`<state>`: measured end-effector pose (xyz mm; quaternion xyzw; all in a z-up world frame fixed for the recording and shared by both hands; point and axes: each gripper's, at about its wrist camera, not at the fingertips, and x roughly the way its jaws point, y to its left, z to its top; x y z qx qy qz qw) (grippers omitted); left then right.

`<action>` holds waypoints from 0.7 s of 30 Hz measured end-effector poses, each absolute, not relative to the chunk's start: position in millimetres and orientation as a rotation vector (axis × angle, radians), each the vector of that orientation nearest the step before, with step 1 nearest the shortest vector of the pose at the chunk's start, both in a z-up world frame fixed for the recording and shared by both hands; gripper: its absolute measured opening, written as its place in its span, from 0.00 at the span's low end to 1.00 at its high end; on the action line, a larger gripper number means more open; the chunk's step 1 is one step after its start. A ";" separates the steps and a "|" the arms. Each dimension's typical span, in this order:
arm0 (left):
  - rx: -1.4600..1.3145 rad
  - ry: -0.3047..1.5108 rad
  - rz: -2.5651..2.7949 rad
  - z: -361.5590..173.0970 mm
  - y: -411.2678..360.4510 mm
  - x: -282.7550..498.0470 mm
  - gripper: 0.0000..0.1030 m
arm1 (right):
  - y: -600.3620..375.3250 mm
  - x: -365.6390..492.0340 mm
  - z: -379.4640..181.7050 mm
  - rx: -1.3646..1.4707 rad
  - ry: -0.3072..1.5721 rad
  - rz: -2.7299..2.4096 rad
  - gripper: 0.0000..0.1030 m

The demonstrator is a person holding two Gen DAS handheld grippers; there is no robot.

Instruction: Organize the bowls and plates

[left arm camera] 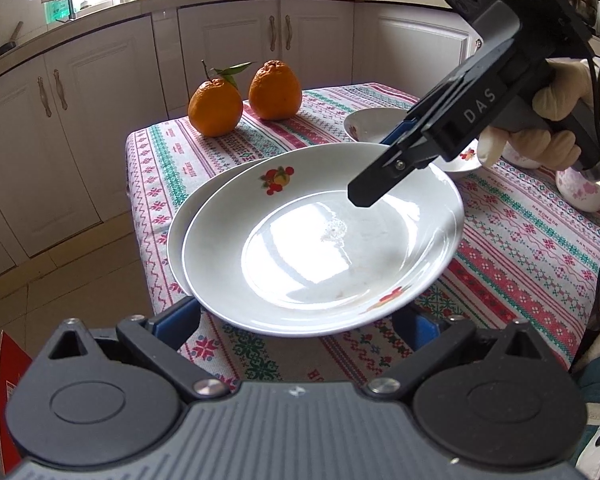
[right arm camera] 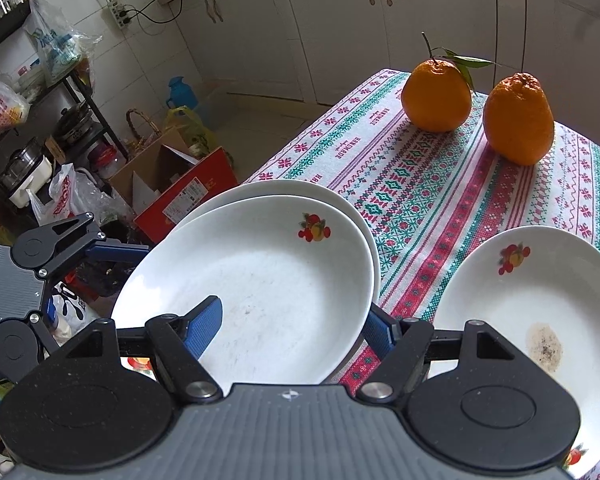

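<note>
The right claw pinches the near rim of the top plate, one blue pad inside the dish and one beneath it. That plate sits tilted over a second plate at the worktop's corner. The left claw stands spread, its fingers under the plate's edge (contact unclear). Another plate lies alongside; two oranges stand beyond.

Table under patterned tablecloth, two oranges, stacked plates, another plate, perhaps cups
</note>
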<state>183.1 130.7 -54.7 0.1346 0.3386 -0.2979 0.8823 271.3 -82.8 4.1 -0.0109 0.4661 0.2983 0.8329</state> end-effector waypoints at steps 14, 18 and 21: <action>0.273 0.686 -0.596 -48.6 130.2 178.2 0.98 | -82.4 257.6 3.9 -0.070 0.944 0.586 0.79; 0.265 0.668 -0.588 -42.2 128.6 169.8 0.98 | -86.4 241.7 12.1 -0.057 0.890 0.580 0.87; 0.262 0.638 -0.575 -35.0 127.2 160.1 0.98 | -91.9 227.4 14.3 -0.046 0.868 0.561 0.89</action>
